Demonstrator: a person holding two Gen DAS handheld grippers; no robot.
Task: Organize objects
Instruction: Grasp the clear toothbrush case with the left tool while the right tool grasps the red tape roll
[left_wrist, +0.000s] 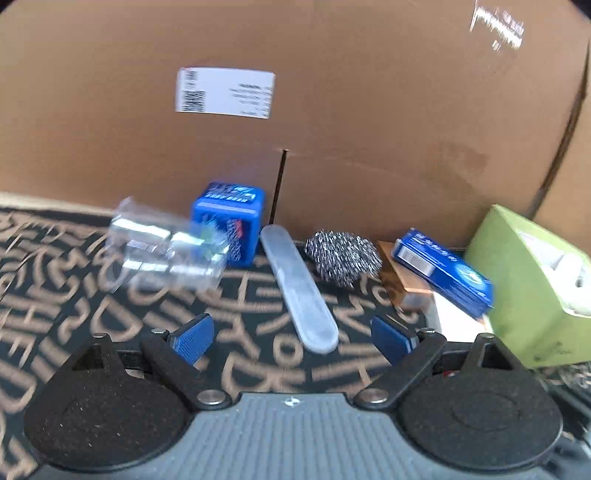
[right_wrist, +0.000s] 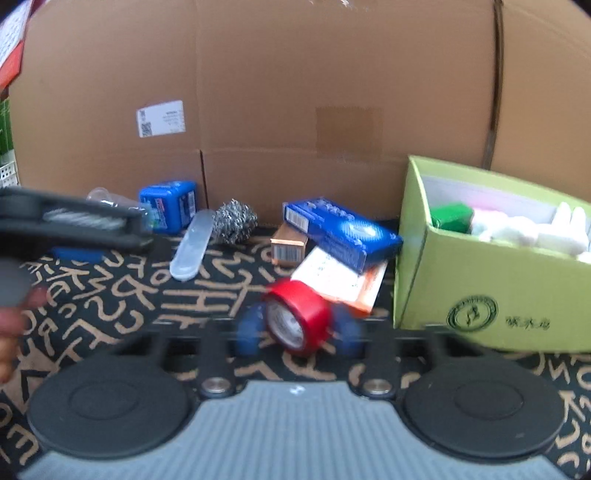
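The left gripper (left_wrist: 291, 338) hovers with its blue pads (left_wrist: 192, 341) spread wide over a black counter (left_wrist: 74, 314) patterned with tan letters, nothing between them. At 12 o'clock from it lies a clear case (left_wrist: 299, 291), with a steel scourer (left_wrist: 343, 260) just beside it at 1 o'clock and a blue cube (left_wrist: 231, 221) at 11 o'clock against the cardboard wall (left_wrist: 332, 92). A clear bag (left_wrist: 166, 247) of metal parts blurs at 10 o'clock.

The right gripper (right_wrist: 299, 325) pinches a red tape roll (right_wrist: 299, 317) between its blurred pads. A blue box (right_wrist: 340, 230) rests tilted on a copper box (right_wrist: 288, 245) and an orange-edged white pack (right_wrist: 340, 284) at 12 to 1 o'clock. A green box (right_wrist: 480, 288) holding white items stands at 2 o'clock.
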